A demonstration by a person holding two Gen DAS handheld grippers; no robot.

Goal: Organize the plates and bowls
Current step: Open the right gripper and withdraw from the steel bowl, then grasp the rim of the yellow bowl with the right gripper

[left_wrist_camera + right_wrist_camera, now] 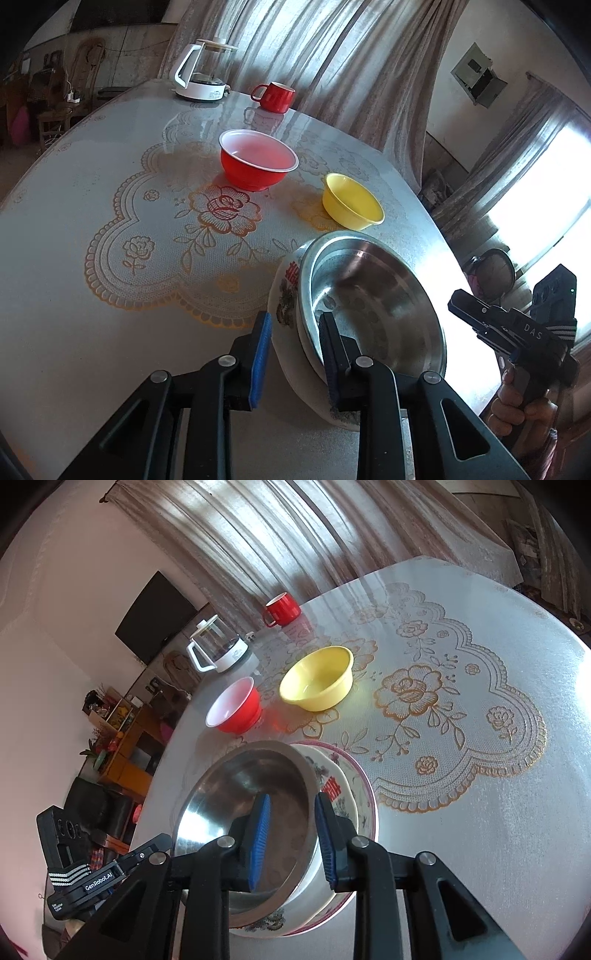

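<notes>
Left gripper (295, 354): the jaws straddle the near rim of a stack of dishes, one blue pad outside the rim and the other inside the steel basin. A gap shows between the outer pad and the stack, so the jaws stand slightly apart and do not clamp it.

Right gripper (291, 843): the jaws straddle the opposite rim of the same stack. One pad hangs inside the basin and the other stands outside, against the floral bowl. Whether the pads press on the rims cannot be told. No earlier state is compared.

The stack consists of a stainless-steel basin (240, 797) nested in a floral ceramic bowl (332, 786), which sits on a pink-rimmed plate (365, 794). The basin holds nothing. The stack lies at the near edge of the round table (480, 812), beside the lace-pattern mat (166, 240).

Beyond the stack stand a yellow bowl (351, 201) and a red bowl with a white interior (256, 160), apart from each other and both empty. Further back stand a red mug (275, 96) and a glass kettle on a white base (205, 70), near the curtain (314, 55).
</notes>
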